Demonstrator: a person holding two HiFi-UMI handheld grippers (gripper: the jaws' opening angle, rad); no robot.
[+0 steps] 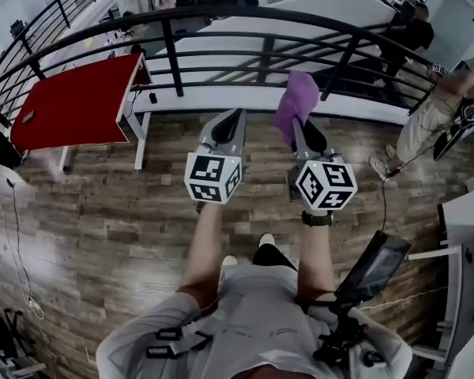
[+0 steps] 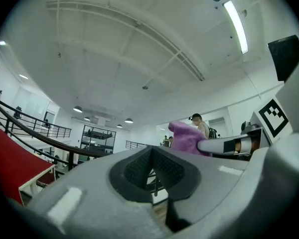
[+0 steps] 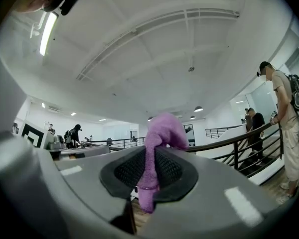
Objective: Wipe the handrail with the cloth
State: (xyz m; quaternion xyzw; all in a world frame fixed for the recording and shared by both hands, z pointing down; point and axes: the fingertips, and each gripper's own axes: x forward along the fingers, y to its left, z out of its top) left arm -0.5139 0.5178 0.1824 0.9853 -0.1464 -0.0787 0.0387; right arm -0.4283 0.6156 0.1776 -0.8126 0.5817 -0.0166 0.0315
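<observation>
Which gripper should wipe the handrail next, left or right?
Right. The right gripper is shut on the purple cloth, held up near the handrail; the left gripper is shut and empty.

Two grippers show: the left gripper and the right gripper, each with one marker cube, so two cubes. One purple cloth sits pinched between the right fingers. One black handrail curves just beyond the fingers. One red table stands left of them, and two bystanders stand off to their right.
</observation>
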